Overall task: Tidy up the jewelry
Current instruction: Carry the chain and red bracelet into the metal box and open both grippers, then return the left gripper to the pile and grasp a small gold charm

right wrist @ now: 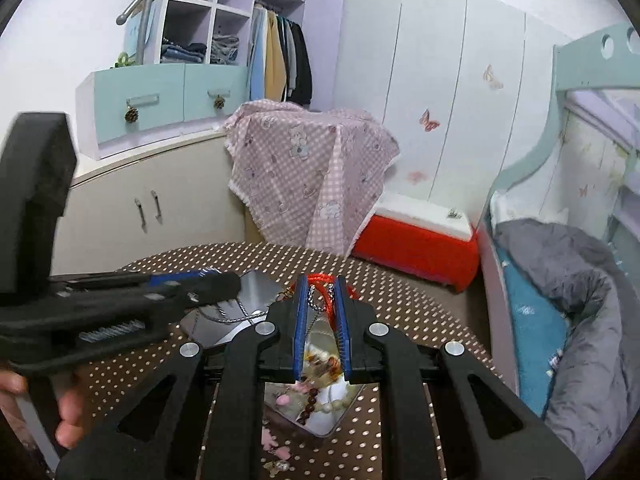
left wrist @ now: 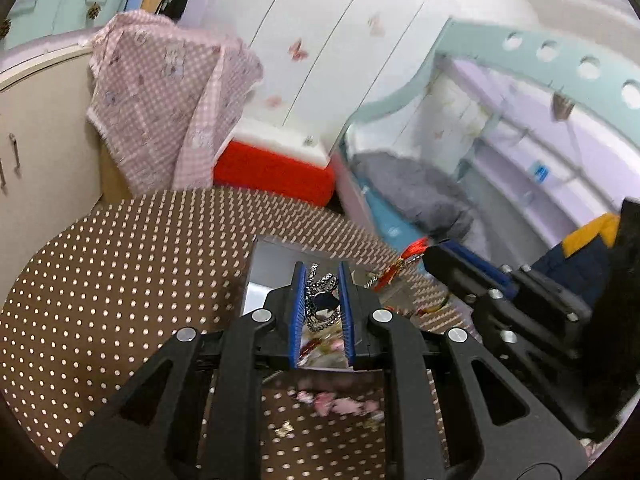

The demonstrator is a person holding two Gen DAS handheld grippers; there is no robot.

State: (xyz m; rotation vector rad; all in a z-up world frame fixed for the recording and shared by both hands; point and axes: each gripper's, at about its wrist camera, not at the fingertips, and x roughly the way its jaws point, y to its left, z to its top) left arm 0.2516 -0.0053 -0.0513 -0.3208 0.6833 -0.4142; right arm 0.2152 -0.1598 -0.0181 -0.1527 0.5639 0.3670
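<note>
A mirrored tray [left wrist: 264, 264] lies on a brown dotted round table [left wrist: 100, 280]. My left gripper [left wrist: 323, 270] hangs over the tray with a silver chain necklace and dark pendant [left wrist: 323, 300] between its blue pads; the jaws stand a little apart and I cannot tell whether they pinch it. My right gripper [right wrist: 322, 280] is over the tray [right wrist: 256, 292] with a red cord [right wrist: 326, 280] and a silver chain [right wrist: 240, 312] at its tips; the grip is unclear. It appears in the left wrist view [left wrist: 472, 268] beside a red tassel [left wrist: 404, 260]. Beaded bracelets [right wrist: 320, 400] lie on the tray.
Small pink trinkets [left wrist: 336, 404] lie on the table near me. Behind the table are a red and white box [right wrist: 420, 236], a pink checked cloth [right wrist: 308, 176] over furniture, a cream cabinet [right wrist: 140, 200] and a bed with a grey blanket [right wrist: 580, 300] on the right.
</note>
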